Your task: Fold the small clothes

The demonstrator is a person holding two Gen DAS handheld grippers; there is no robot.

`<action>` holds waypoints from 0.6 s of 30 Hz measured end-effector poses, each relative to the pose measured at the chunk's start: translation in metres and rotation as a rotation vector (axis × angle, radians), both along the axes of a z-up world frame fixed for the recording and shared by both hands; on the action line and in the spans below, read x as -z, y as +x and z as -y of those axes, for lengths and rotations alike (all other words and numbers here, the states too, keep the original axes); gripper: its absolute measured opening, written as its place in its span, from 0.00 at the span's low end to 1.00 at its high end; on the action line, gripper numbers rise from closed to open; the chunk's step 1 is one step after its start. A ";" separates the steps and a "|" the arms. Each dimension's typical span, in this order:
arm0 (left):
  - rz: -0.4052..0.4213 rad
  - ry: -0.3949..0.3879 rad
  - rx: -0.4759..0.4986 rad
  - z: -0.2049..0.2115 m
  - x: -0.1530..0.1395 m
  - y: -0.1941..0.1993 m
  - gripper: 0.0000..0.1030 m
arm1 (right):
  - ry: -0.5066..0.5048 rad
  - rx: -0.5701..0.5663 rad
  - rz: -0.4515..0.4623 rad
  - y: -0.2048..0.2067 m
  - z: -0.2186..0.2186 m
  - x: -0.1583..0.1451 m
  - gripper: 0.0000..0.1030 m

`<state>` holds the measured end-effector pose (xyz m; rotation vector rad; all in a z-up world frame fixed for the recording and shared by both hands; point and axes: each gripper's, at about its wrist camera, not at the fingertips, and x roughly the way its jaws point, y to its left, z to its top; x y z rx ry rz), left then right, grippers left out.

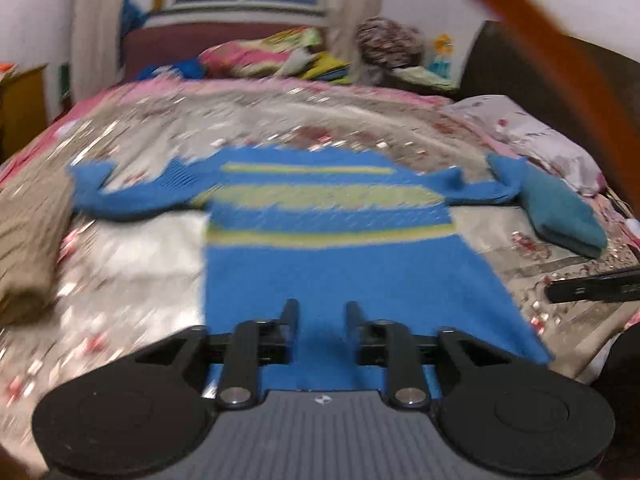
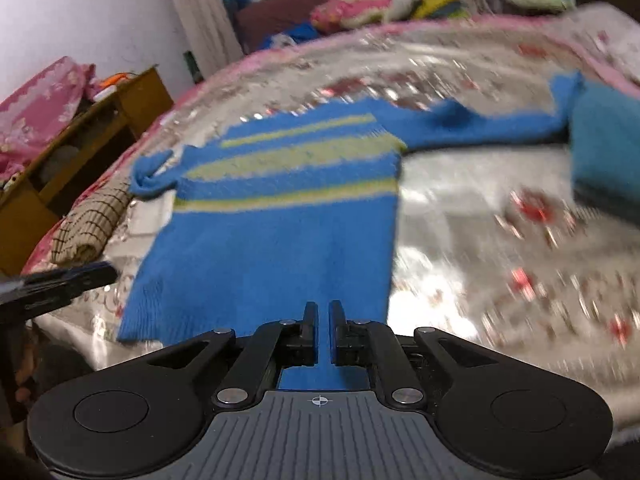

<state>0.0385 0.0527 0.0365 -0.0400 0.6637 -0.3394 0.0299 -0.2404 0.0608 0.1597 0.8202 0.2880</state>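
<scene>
A blue knitted sweater (image 1: 320,268) with yellow-green stripes lies spread on the bed, sleeves out to both sides, hem towards me. In the left wrist view my left gripper (image 1: 322,308) hangs over the middle of the hem. Its fingers stand apart and only flat blue cloth shows in the gap. In the right wrist view my right gripper (image 2: 323,308) is at the sweater (image 2: 280,232) hem near its right corner. Its jaws are almost together, with blue cloth in the narrow slit and running under them. Both views are blurred.
A folded teal garment (image 1: 560,216) lies by the right sleeve and a folded checked cloth (image 2: 88,224) by the left one. Pillows and bedding (image 1: 272,56) pile up at the far end. A wooden table (image 2: 80,136) stands left of the floral bedspread (image 2: 500,240).
</scene>
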 end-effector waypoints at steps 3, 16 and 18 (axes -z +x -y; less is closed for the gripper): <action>0.013 0.001 0.019 0.027 0.001 0.025 0.47 | -0.029 0.002 0.038 0.019 -0.009 0.000 0.09; -0.026 0.043 0.058 0.098 0.016 0.113 0.69 | -0.006 0.290 0.072 0.113 0.087 -0.001 0.15; -0.023 0.035 0.070 0.109 0.016 0.122 0.70 | -0.015 0.335 0.081 0.128 0.110 -0.006 0.16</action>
